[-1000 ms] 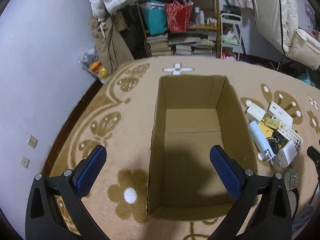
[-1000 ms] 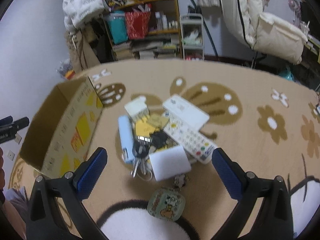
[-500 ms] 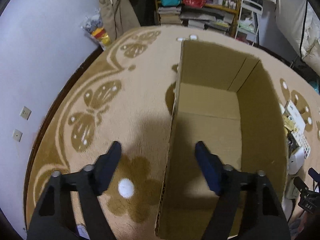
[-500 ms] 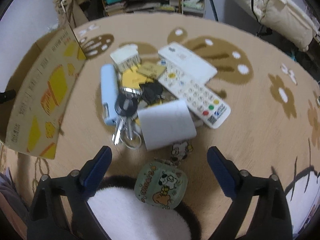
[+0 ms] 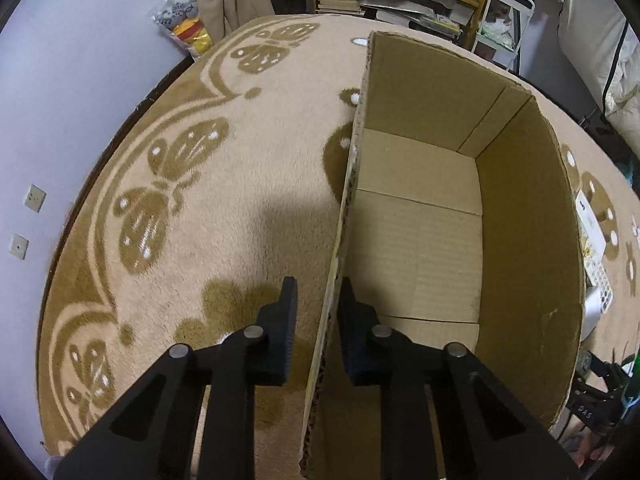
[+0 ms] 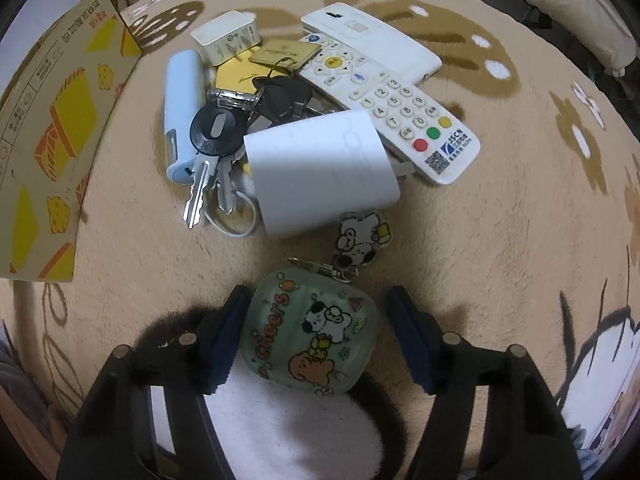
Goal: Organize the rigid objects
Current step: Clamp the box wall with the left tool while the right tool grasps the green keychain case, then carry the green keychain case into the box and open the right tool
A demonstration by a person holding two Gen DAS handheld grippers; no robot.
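Cardboard box (image 5: 420,216): its left wall stands between the left gripper (image 5: 316,300) jaws, which straddle it with a slight gap each side.
Pile of small items (image 6: 316,108): ahead of the right jaws.
Cartoon case (image 6: 310,330): between the right gripper (image 6: 316,312) jaws, set apart around it; left pad touching, right pad just clear.
Nearer hand: right.

The left gripper (image 5: 316,312) straddles the near left wall of an open cardboard box (image 5: 416,240), one finger outside over the beige butterfly-patterned carpet (image 5: 180,208), the other inside, both close to the wall. The box interior is bare. White items (image 5: 592,248) lie beyond its right wall.
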